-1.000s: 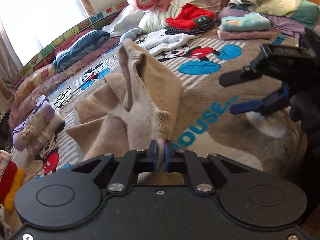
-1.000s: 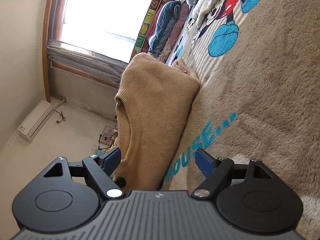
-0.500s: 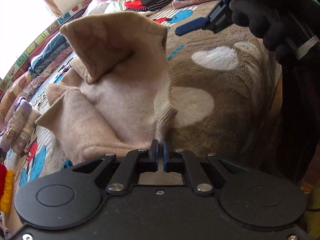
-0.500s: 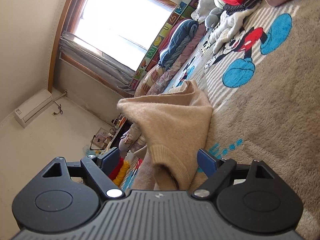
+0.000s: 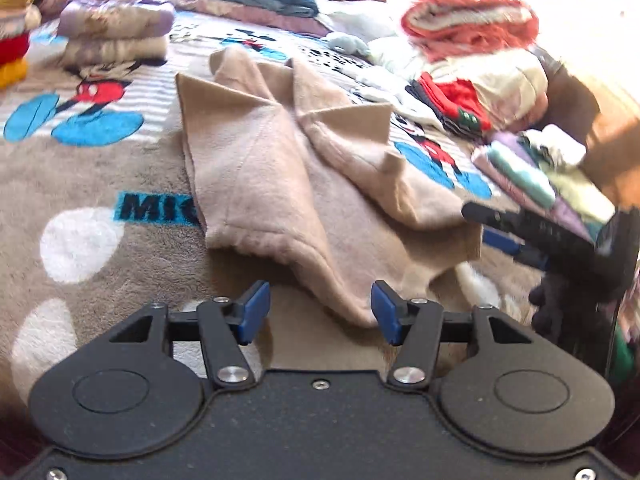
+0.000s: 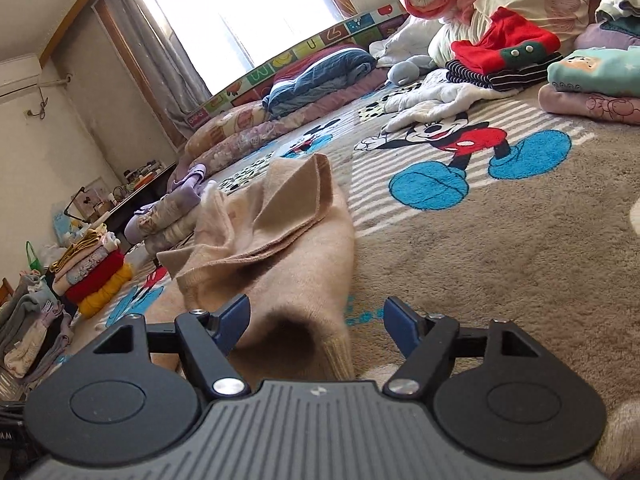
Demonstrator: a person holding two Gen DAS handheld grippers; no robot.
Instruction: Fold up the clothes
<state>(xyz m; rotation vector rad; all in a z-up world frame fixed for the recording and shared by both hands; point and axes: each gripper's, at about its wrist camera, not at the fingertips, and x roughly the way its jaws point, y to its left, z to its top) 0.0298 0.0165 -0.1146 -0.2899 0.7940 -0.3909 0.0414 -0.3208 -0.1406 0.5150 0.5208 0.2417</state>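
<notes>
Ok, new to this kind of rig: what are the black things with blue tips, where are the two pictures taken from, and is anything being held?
There is no robot. A person holds a two-finger gripper in each hand, and each carries a fisheye camera looking along its fingers. One picture is from the left gripper, the other from the right gripper; the blue tips are their pads. The right gripper also shows at the edge of the left view. Both look over a bed blanket with cartoon mice. A tan sweater lies on it, partly folded, with stacks of folded clothes around. Nothing is held: the left jaws are opening and the right closing, with sweater cloth between each pair but no pad pressing on it.
</notes>
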